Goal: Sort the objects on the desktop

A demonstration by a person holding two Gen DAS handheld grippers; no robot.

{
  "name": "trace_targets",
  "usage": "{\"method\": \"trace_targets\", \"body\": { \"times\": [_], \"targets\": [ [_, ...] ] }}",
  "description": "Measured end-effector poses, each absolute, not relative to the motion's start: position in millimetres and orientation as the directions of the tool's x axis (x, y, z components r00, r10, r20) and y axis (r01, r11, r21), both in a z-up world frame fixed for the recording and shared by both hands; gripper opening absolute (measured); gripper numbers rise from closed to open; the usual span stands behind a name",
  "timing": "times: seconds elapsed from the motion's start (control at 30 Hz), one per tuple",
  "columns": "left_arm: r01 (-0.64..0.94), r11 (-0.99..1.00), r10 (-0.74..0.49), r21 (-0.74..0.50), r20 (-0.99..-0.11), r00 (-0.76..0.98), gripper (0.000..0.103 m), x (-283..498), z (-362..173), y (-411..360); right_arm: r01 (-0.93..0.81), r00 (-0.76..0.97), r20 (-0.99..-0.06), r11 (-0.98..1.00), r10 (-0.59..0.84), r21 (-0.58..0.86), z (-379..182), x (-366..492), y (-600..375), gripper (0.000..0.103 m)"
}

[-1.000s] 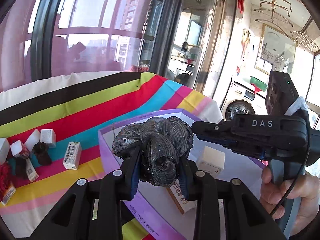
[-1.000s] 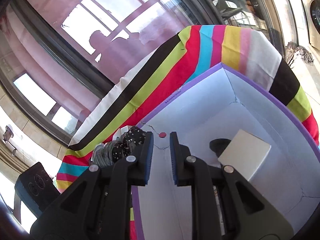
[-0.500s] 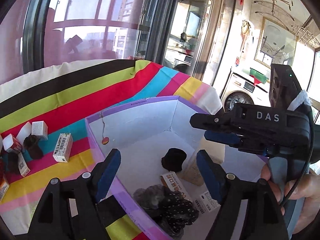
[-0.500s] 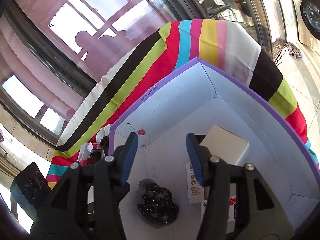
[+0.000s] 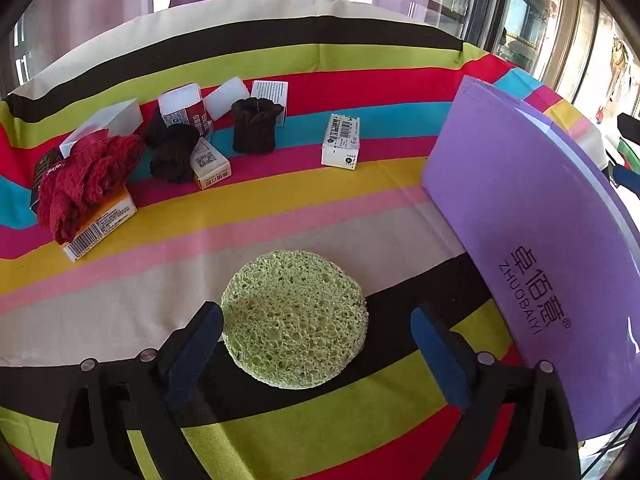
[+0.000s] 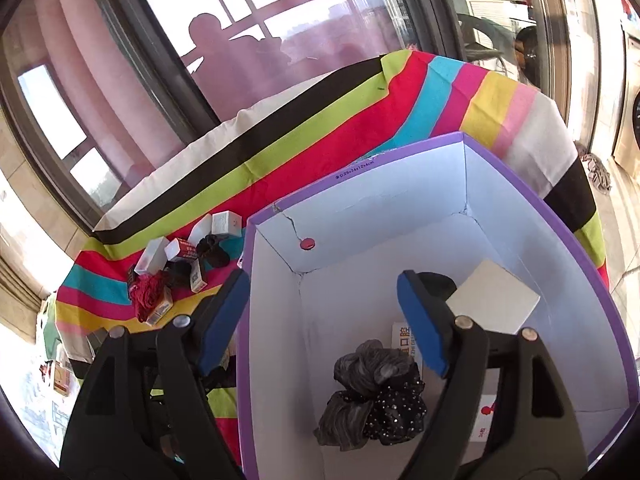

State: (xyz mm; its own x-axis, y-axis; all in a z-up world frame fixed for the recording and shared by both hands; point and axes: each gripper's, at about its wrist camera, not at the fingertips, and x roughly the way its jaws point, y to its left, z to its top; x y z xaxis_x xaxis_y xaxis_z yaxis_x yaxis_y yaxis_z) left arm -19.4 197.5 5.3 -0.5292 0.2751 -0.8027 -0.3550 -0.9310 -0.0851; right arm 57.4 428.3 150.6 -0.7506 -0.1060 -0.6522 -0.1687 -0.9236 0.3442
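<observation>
Left gripper point(image 5: 316, 334): jaws just opened wide, empty, straddling green round sponge point(image 5: 294, 318) on striped cloth point(image 5: 280, 216), left of purple box point(image 5: 560, 240).

Sponge looks light, soft, porous; you should pinch across rim, expect squash.

Right gripper point(image 6: 324, 316): jaws just opened, empty, above box interior; grey-black scrunchie point(image 6: 370, 394) lies loose inside.

A striped cloth point(image 5: 280, 208) covered the table under the tongs, its bands running black, green, red, blue, pink and yellow. Beyond the tongs stood a wall of windows point(image 6: 280, 12) with dark frames, and a pink curtain point(image 6: 52, 40) hung left of them. Off to the right, past the table edge, part of a washing machine point(image 6: 630, 120) showed, with a bundle point(image 6: 598, 172) on the pale floor near it.
</observation>
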Motion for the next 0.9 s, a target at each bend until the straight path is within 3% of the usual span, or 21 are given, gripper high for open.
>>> {"method": "trace_targets", "body": {
  "times": [0.17,0.33,0.63,0.9],
  "targets": [
    [-0.330,-0.935,0.303,-0.130,-0.778,-0.551,0.098,-15.2,11.0,185.6,-0.062,-0.747,-0.659,-0.977,-0.090,0.203,169.4,60.0,381.1,0.083],
    [-0.236,-0.969,0.211,-0.078,-0.760,-0.614,0.098,-10.8,23.6,147.4,0.176,-0.700,-0.673,-0.971,-0.238,0.160,166.2,54.1,298.0,0.099],
    [-0.019,-0.990,0.115,-0.139,-0.735,-0.668,0.098,-9.5,29.4,60.1,0.297,-0.455,-0.862,-0.951,-0.222,0.088,43.6,-0.7,206.3,0.101],
    [-0.029,-0.986,0.142,-0.166,-0.724,-0.675,0.098,-8.6,26.1,57.1,0.301,-0.458,-0.876,-0.954,-0.151,0.007,7.6,-17.3,193.3,0.102]
  ]
}}
